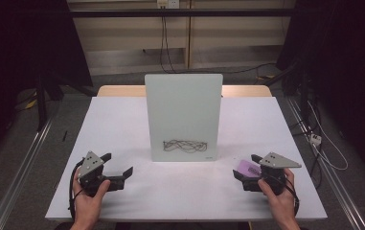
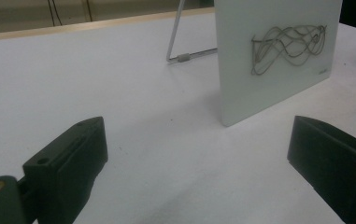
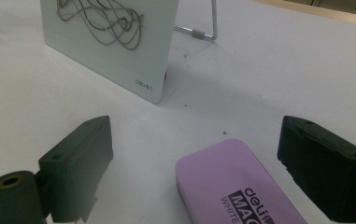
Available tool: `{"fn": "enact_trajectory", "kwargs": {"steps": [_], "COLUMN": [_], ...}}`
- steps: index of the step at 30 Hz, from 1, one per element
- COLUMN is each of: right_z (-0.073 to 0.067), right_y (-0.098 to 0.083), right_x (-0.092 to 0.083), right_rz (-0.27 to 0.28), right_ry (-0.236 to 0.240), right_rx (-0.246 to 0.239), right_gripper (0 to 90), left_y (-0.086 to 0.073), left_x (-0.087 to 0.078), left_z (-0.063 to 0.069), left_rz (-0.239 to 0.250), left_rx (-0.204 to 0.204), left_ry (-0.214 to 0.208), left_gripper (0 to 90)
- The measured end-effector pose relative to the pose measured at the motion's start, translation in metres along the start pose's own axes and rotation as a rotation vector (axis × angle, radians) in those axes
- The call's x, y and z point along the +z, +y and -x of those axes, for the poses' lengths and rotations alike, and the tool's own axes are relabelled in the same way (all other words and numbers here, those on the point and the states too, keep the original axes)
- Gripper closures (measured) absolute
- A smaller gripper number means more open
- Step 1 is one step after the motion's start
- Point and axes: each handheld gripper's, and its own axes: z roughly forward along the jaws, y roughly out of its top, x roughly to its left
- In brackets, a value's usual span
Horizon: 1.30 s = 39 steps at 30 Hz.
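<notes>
A small white board (image 1: 183, 115) stands upright on its wire stand (image 2: 178, 51) in the middle of the white table (image 1: 118, 120), with a dark scribble (image 1: 185, 145) near its lower edge. A purple eraser (image 1: 248, 167) lies flat at the front right. My right gripper (image 1: 245, 166) rests around it, open; in the right gripper view the eraser (image 3: 236, 186) lies between the jaws with gaps on both sides of my right gripper (image 3: 194, 128). At the front left my left gripper (image 1: 118, 164) stands open and holds nothing. In the left gripper view, my left gripper (image 2: 196, 140) points toward the board (image 2: 278, 70).
A wooden table edge (image 1: 247, 91) shows behind the white surface. Cables (image 1: 324, 143) run over the floor at the right, and metal rails (image 1: 22, 163) flank the table. Bare white tabletop (image 1: 180, 187) stretches between the two grippers.
</notes>
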Motion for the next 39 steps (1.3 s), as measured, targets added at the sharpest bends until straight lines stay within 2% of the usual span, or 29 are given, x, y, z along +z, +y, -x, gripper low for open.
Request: {"fn": "enact_trajectory", "kwargs": {"steps": [5, 8, 12, 15, 20, 25, 27, 28, 32, 33, 35, 38, 39], "right_z": [0.004, 0.006, 0.008, 0.008, 0.007, 0.008, 0.008, 0.008, 0.012, 0.013, 0.015, 0.017, 0.018], "right_y": [0.001, 0.001, 0.002, 0.000, 0.001, 0.004, 0.005, 0.006, 0.010, 0.011, 0.014, 0.019, 0.021], "right_x": [-0.005, -0.005, -0.007, -0.006, -0.004, -0.004, -0.003, -0.002, -0.003, -0.003, -0.003, -0.004, -0.005], "right_rz": [0.002, -0.002, 0.009, 0.020, 0.026, 0.019, 0.014, 0.017, -0.010, -0.026, -0.095, -0.124, -0.141], "right_ry": [0.017, 0.004, 0.011, 0.005, 0.010, 0.020, 0.009, 0.021, 0.028, 0.030, 0.043, 0.069, 0.078], "right_rx": [0.006, 0.002, 0.013, 0.023, 0.012, 0.040, 0.045, 0.047, 0.044, 0.053, 0.047, 0.054, 0.041], "right_gripper": [8.7, 8.2, 6.4, 5.9, 6.1, 7.2, 7.3, 7.3, 7.6, 8.4, 10.1, 9.9, 9.8], "left_y": [-0.001, -0.001, -0.002, -0.002, -0.002, -0.002, -0.002, -0.002, -0.002, -0.002, -0.002, -0.002, -0.002], "left_x": [0.001, 0.002, 0.002, 0.002, 0.002, 0.002, 0.002, 0.002, 0.001, 0.001, 0.001, 0.001, 0.001], "left_z": [-0.001, -0.001, -0.001, -0.001, -0.002, -0.003, -0.003, -0.003, -0.002, -0.003, -0.003, -0.004, -0.005], "left_rz": [-0.009, -0.013, -0.020, -0.020, -0.021, -0.022, -0.022, -0.023, -0.021, -0.022, -0.020, -0.022, -0.024], "left_rx": [-0.011, -0.010, -0.013, -0.018, -0.016, -0.018, -0.016, -0.015, -0.014, -0.007, -0.012, -0.014, -0.014], "left_ry": [0.002, 0.001, -0.001, -0.004, -0.006, -0.006, -0.006, -0.007, -0.015, -0.015, -0.017, -0.011, -0.014], "left_gripper": [5.1, 5.1, 5.1, 5.1, 5.0, 5.0, 5.1, 5.1, 5.1, 5.1, 5.1, 5.2, 5.2]}}
